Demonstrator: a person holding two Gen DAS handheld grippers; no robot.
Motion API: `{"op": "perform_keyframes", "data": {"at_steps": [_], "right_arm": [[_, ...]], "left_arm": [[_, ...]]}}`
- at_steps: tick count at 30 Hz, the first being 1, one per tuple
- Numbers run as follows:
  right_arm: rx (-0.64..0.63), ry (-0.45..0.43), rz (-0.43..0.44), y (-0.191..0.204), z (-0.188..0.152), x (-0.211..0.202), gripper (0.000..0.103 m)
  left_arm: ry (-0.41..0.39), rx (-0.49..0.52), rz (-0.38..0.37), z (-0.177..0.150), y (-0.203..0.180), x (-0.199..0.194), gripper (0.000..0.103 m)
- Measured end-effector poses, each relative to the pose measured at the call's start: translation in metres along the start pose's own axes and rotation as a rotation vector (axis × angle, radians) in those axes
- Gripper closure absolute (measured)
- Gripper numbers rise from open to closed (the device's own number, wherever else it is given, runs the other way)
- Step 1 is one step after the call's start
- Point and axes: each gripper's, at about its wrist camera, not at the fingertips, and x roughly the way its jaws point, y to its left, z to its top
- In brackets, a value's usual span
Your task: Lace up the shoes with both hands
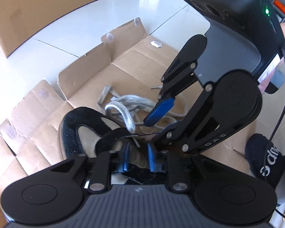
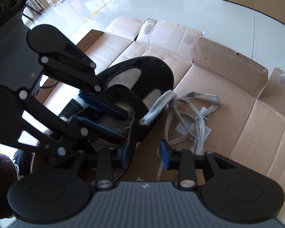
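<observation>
While lying on cardboard [image 1: 146, 64], shoe [image 1: 76, 131] toe pts away.

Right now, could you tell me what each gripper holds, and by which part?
Nothing clearly: the left gripper and right gripper stand open over the shoe; the lace is ungripped.

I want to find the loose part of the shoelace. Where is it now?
In the right wrist view, the loose shoelace lies in a tangle on the flattened cardboard, right of the shoe, beyond the right tongs.
</observation>
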Motion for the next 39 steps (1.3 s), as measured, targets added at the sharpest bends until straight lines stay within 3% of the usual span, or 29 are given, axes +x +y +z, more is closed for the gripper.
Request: {"op": "perform_keyframes", "data": {"at_steps": [6,14,15,16,18,23,28,33,35,39], "right_arm": [[-0.021,0.013,-0.024,0.0,0.001,0.003,0.073],[-0.038,0.022,-0.013,-0.005,0.0,0.005,0.096],[-0.034,0.021,-0.005,-0.005,0.0,0.006,0.098],[-0.034,0.018,0.005,-0.006,0.0,0.005,0.098],[-0.05,0.014,0.004,-0.004,-0.001,0.005,0.098],[-0.033,0.019,0.011,-0.006,-0.001,0.007,0.097],[-0.029,0.028,-0.002,-0.007,-0.003,0.01,0.097],[-0.023,0.03,-0.011,-0.009,-0.005,0.011,0.095],[-0.014,0.03,-0.004,-0.011,-0.004,0.012,0.091],[-0.053,0.025,-0.019,-0.009,-0.003,0.014,0.084]], "left_arm": [[0.012,-0.014,0.017,0.003,-0.005,0.006,0.079],[0.01,-0.068,0.011,0.008,-0.002,0.014,0.081],[0.009,-0.078,0.021,0.008,-0.002,0.014,0.088],[0.002,-0.092,0.042,0.008,0.0,0.015,0.097],[-0.004,-0.18,0.021,0.007,0.01,0.017,0.097],[0.015,-0.208,-0.006,0.011,0.015,0.018,0.098],[-0.002,-0.077,0.037,0.014,-0.003,0.022,0.1],[-0.09,0.101,0.05,-0.002,-0.011,0.019,0.102],[-0.128,0.178,0.056,-0.012,-0.013,0.016,0.102],[-0.174,0.234,0.052,-0.023,-0.013,0.012,0.102]]}}
